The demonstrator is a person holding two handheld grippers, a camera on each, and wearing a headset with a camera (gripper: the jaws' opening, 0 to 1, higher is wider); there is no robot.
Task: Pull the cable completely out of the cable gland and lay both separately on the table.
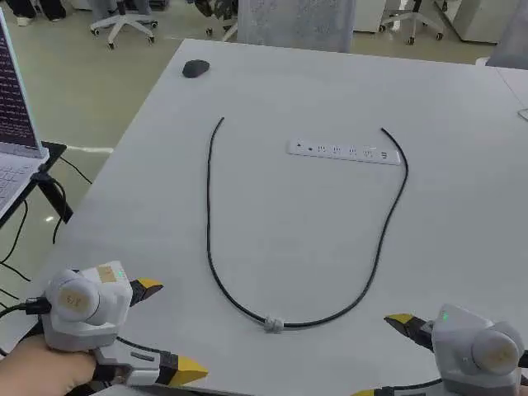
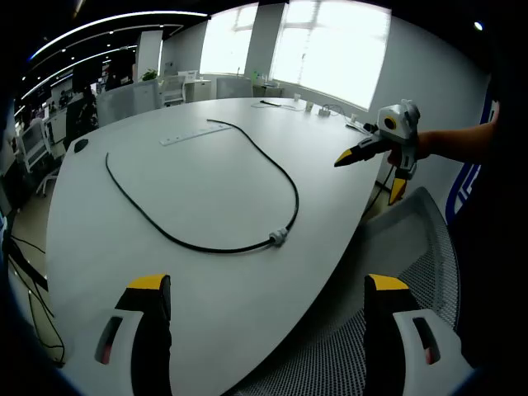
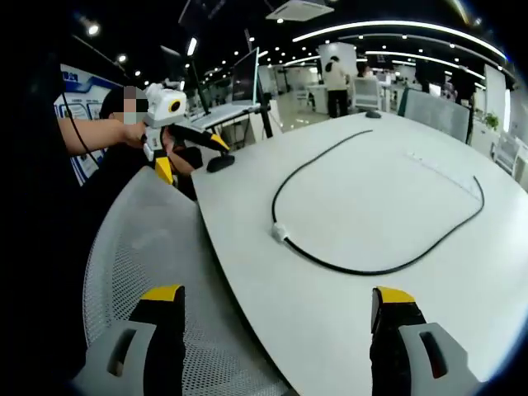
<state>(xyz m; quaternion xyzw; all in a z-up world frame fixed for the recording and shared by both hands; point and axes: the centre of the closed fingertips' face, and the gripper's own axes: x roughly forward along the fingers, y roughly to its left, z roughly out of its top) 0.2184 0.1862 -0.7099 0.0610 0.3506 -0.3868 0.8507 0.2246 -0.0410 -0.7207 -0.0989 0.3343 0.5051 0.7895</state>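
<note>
One gland, seemingly on cable, between left tool, right tool

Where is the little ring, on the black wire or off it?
On it. The ring sits on the wire, with wire coming out of both its sides.

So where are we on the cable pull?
Done: nothing; the cable gland sits threaded on the cable, lying on the table. In hand: nothing; left gripper and right gripper are open at the near edge. Left: grip both, pull the cable out, lay them apart.
</note>
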